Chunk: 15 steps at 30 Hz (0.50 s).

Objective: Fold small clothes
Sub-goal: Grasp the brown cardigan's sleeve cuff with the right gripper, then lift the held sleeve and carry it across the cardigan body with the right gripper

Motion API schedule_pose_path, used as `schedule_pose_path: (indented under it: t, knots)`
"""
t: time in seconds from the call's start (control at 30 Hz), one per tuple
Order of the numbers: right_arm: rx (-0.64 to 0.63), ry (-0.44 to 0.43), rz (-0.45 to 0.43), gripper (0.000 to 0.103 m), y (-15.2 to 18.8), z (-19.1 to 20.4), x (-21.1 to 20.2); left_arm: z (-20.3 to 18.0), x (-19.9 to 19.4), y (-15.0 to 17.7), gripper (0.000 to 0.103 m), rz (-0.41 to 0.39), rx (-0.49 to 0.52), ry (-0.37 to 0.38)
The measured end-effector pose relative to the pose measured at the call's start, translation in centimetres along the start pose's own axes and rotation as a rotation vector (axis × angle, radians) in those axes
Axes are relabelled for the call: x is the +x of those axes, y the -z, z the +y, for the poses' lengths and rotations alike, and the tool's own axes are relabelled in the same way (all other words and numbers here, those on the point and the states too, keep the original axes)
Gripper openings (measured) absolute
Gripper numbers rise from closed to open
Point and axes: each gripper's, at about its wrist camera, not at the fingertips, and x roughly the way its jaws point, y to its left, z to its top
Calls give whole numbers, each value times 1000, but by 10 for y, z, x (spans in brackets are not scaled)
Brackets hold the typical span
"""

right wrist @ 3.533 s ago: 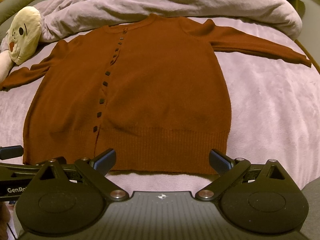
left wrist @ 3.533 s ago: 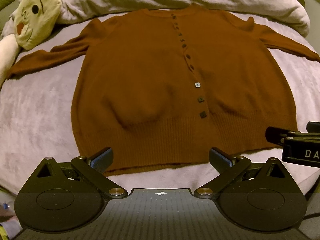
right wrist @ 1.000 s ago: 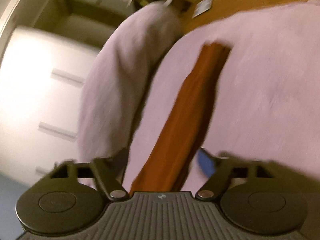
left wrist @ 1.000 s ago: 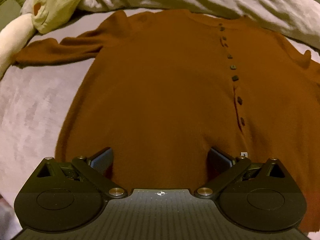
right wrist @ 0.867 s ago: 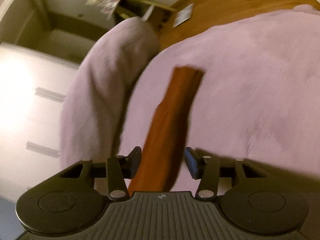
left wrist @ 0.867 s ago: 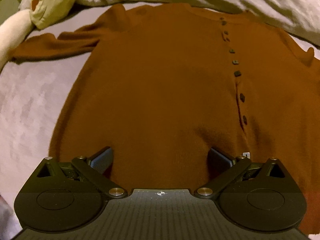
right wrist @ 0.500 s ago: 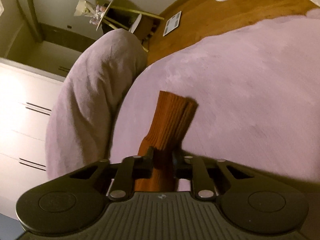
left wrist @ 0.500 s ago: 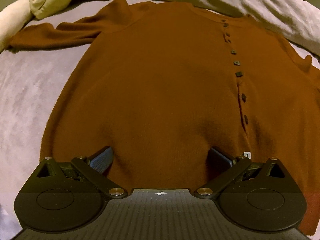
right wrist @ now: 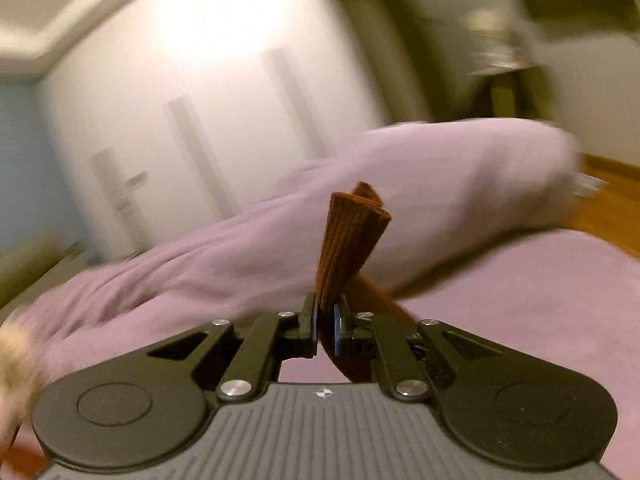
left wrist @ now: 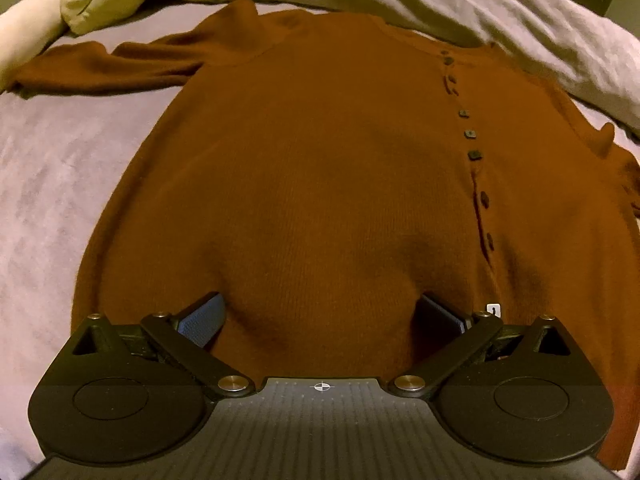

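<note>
Left gripper (left wrist: 320,318): we hold it wide open low in the frame, jaws straddling a raised bulge of the cardigan (left wrist: 320,168), which lies spread across mid-frame on the bed (left wrist: 40,184). Right gripper (right wrist: 326,320): pinched tight on the cuff (right wrist: 348,236) at centre frame. Duvet (right wrist: 440,184) behind.

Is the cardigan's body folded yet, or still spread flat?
Spread flat: the cardigan lies open on the bed, button row showing. Only the cuff is pinched in the right gripper.
</note>
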Motion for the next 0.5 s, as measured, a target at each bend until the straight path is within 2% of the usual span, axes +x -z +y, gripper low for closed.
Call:
schedule_pose_path:
  t: [0.13, 0.17, 0.23, 0.33, 0.5]
  knots:
    - [-172, -155, 80, 9, 40, 84, 5, 2, -5, -1, 103, 3, 33, 12]
    - [-183, -182, 117, 19, 49, 95, 7, 2, -7, -2, 103, 3, 39, 10]
    - [-183, -221, 170, 27, 67, 110, 4, 1, -15, -5, 103, -12, 56, 4]
    - [-166, -199, 176, 28, 84, 106, -7, -9, -30, -13, 103, -71, 85, 58]
    - [-59, -126, 252, 28, 121, 72, -30, -53, -33, -48, 103, -108, 124, 247]
